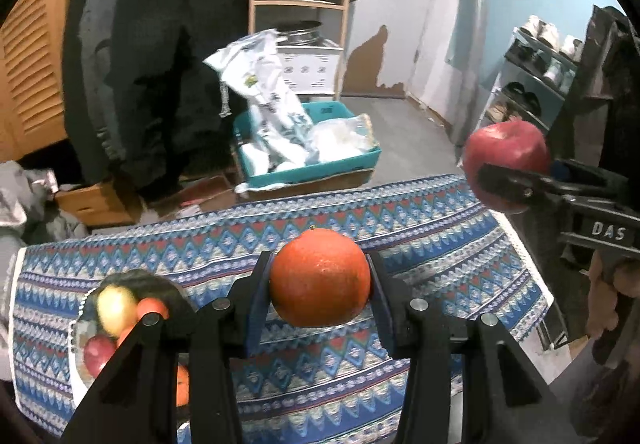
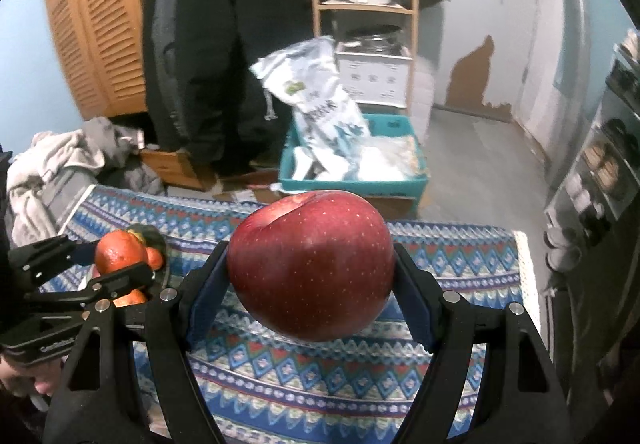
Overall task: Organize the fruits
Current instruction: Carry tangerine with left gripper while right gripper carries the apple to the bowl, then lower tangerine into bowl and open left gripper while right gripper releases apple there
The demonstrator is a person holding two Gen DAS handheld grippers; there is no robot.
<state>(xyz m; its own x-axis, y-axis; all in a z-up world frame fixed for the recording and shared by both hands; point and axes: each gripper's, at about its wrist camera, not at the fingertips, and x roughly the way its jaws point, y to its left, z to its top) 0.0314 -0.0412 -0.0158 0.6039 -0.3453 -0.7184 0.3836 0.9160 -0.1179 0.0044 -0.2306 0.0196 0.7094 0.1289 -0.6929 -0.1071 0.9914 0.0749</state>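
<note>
Where patterned blue cloth (image 2: 320, 384) covers table, left gripper (image 1: 320, 280) clamps orange (image 1: 320, 278), right gripper (image 2: 312, 276) clamps apple (image 2: 312, 268).

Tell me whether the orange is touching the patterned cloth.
Apart. The left wrist view shows the orange clamped in the left gripper, lifted above the patterned cloth.

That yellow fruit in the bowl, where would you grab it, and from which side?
Grip the yellow fruit across its rounded middle, coming from above: it sits on top of the pile in the bowl, with other fruit crowding its lower sides. It's blurred, so this is a guess.
</note>
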